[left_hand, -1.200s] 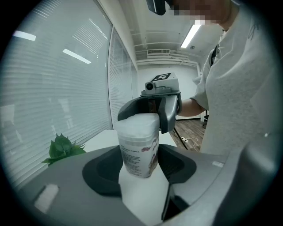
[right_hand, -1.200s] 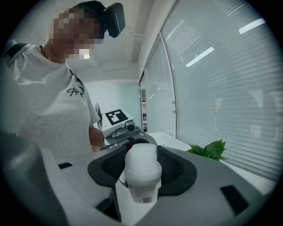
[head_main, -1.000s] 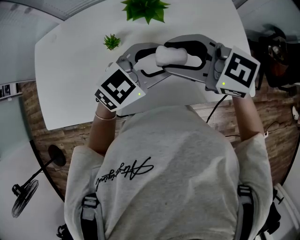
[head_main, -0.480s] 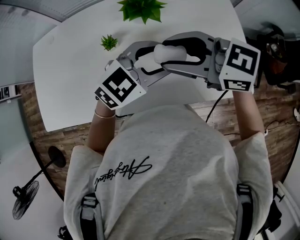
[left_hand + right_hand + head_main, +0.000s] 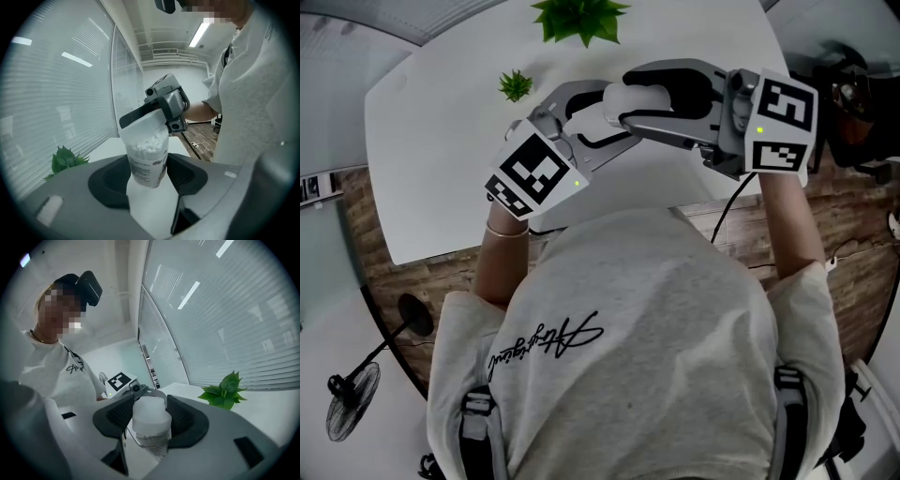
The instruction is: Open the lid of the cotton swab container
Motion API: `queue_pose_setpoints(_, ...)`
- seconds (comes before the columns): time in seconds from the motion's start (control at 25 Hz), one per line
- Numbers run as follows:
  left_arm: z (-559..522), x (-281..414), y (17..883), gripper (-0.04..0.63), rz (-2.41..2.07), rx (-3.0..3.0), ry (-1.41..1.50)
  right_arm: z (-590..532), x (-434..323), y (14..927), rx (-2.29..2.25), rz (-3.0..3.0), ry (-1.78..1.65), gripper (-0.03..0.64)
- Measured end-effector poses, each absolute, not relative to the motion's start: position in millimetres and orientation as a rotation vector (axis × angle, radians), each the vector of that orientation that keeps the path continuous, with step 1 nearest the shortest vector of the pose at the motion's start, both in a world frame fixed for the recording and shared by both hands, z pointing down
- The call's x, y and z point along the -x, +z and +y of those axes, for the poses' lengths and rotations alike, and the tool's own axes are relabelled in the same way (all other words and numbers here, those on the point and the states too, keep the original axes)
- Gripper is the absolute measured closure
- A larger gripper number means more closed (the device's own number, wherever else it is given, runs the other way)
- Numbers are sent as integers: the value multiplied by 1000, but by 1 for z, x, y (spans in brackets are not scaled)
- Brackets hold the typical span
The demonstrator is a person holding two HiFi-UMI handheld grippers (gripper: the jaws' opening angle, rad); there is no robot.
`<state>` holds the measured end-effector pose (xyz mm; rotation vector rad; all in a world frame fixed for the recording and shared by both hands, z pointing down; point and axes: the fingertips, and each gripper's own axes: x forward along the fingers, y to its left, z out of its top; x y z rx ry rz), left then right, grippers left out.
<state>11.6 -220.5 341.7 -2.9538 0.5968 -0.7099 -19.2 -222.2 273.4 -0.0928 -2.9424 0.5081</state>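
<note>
I hold the cotton swab container (image 5: 630, 99) in the air over the white table (image 5: 441, 141), between both grippers. In the left gripper view its clear body (image 5: 147, 150), full of white swabs and bearing a label, is clamped in my left gripper (image 5: 149, 176). The far end of the container sits in the right gripper (image 5: 166, 101). In the right gripper view the white lid (image 5: 150, 413) sits between the dark pads of my right gripper (image 5: 149, 420), which is shut on it. The clear body (image 5: 152, 444) hangs below the lid.
A large green plant (image 5: 579, 17) and a small one (image 5: 516, 84) stand at the table's far side. The table's near edge runs just in front of the person's chest. A fan (image 5: 352, 403) stands on the floor at the left.
The right gripper has rolled about its own axis, so its marker cube shows a different face. Both grippers and the container sit slightly higher in the head view.
</note>
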Motion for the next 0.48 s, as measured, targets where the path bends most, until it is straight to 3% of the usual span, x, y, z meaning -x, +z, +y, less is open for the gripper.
queue_pose_setpoints(0.48, -220, -13, 343, 357, 576, 2954, -733, -236, 16, 257, 27, -3012, 506, 392)
